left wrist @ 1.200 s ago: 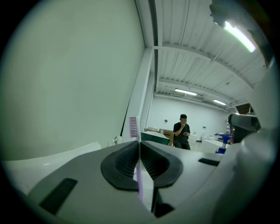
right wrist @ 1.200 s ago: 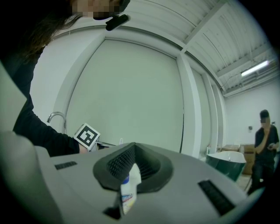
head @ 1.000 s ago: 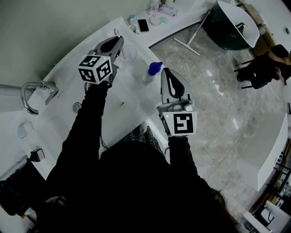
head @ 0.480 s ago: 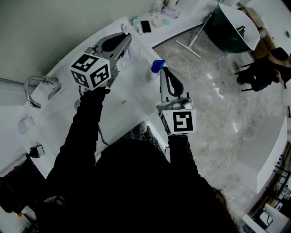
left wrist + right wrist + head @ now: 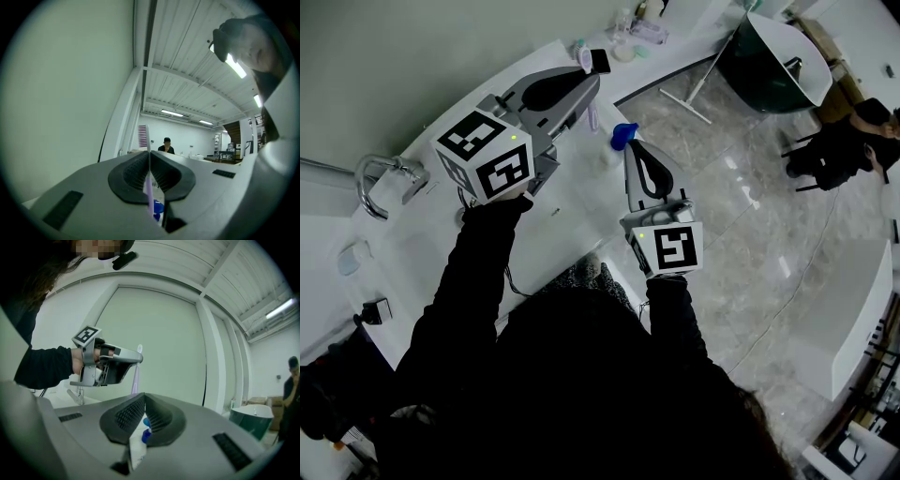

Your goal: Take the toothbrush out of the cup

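- Left gripper (image 5: 592,84) has risen above the desk (image 5: 572,202), carrying the toothbrush (image 5: 149,194) up with it.
- Its fingers clench the slim lilac handle; the purple bristles stand upright above them.
- Right gripper (image 5: 637,147) is level over the desk edge, fingers pressed together.

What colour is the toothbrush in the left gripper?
The toothbrush is pale purple; it shows best in the left gripper view.
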### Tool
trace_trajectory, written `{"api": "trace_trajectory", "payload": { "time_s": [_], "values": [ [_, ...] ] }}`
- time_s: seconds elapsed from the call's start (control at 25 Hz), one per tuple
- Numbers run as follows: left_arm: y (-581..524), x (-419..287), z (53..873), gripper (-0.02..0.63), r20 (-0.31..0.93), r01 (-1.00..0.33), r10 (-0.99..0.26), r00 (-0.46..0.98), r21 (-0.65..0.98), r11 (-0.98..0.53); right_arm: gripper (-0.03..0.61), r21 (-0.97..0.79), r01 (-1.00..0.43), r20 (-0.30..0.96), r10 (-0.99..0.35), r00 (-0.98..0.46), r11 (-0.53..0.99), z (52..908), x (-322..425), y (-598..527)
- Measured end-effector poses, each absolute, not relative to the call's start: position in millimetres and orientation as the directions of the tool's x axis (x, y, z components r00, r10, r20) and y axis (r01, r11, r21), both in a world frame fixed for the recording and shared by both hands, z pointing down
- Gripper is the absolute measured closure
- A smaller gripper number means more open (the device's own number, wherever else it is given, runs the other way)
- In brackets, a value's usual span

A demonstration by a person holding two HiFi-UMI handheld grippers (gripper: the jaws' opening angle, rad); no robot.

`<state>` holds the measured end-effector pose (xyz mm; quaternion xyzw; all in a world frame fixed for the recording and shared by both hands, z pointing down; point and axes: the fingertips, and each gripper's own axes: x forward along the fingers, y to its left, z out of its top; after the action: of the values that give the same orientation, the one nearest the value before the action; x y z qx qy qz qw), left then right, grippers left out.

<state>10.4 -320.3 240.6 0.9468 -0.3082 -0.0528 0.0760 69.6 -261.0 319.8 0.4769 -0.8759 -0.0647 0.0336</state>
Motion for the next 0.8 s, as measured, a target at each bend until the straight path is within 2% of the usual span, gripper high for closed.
{"api": "trace_trajectory", "payload": {
  "time_s": [0.28, 0.52, 0.8],
  "values": [
    [-292.9, 34.8, 206.0, 0.597, -0.065, -0.496, -0.51, 0.858, 0.158, -0.854, 0.571, 0.123, -0.808, 0.011, -0.814, -0.58, 0.577, 322.0, 65.4, -257.9],
    [-275.6, 44.4, 198.0, 0.597, -0.054, -0.475, -0.485, 0.873, 0.13, -0.87, 0.488, 0.101, -0.774, 0.023, -0.779, -0.627, 0.625, 322.0, 55.1, -253.6],
    [-273.1, 46.3, 195.7, 0.597, -0.046, -0.483, -0.489, 0.871, 0.103, -0.869, 0.485, 0.104, -0.754, 0.026, -0.759, -0.65, 0.649, 319.4, 51.4, -249.6]
  ]
}}
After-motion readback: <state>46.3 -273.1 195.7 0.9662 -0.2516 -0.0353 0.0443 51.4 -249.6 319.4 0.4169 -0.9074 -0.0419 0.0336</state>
